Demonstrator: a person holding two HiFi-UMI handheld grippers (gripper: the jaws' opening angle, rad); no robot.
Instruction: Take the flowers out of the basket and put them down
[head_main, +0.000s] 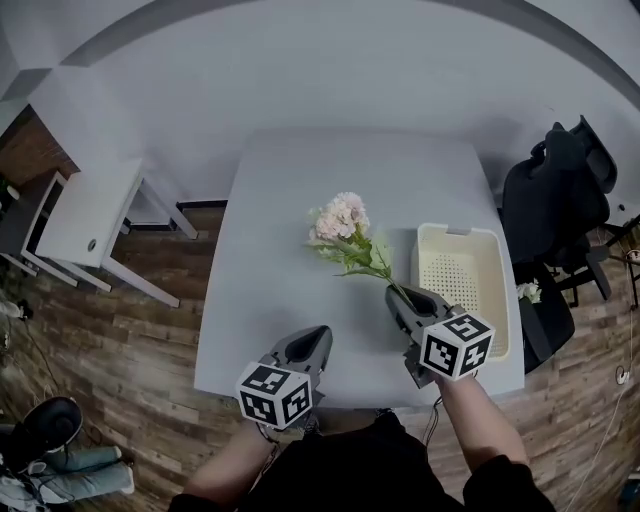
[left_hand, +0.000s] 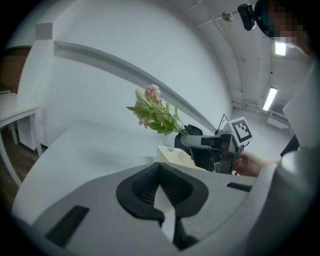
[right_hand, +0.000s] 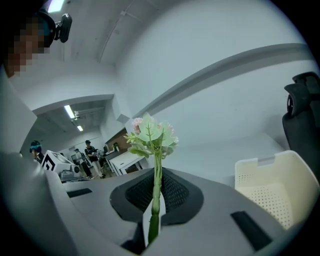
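A bunch of pink and cream flowers (head_main: 340, 222) with green leaves hangs over the middle of the pale table (head_main: 270, 260). My right gripper (head_main: 396, 294) is shut on the lower end of its green stem (right_hand: 156, 195), and the blossoms (right_hand: 150, 134) stand up past the jaws. The cream perforated basket (head_main: 465, 275) sits on the table just right of that gripper, with nothing showing inside it. My left gripper (head_main: 318, 338) hovers at the table's near edge, shut and with nothing in it. In the left gripper view the flowers (left_hand: 152, 111), the right gripper (left_hand: 189, 141) and the basket (left_hand: 172, 156) lie ahead of the left gripper (left_hand: 160, 167).
A white side table (head_main: 85, 220) stands on the wooden floor at the left. A black office chair (head_main: 560, 200) is close to the table's right side, behind the basket. Several people (right_hand: 90, 150) stand far off in the right gripper view.
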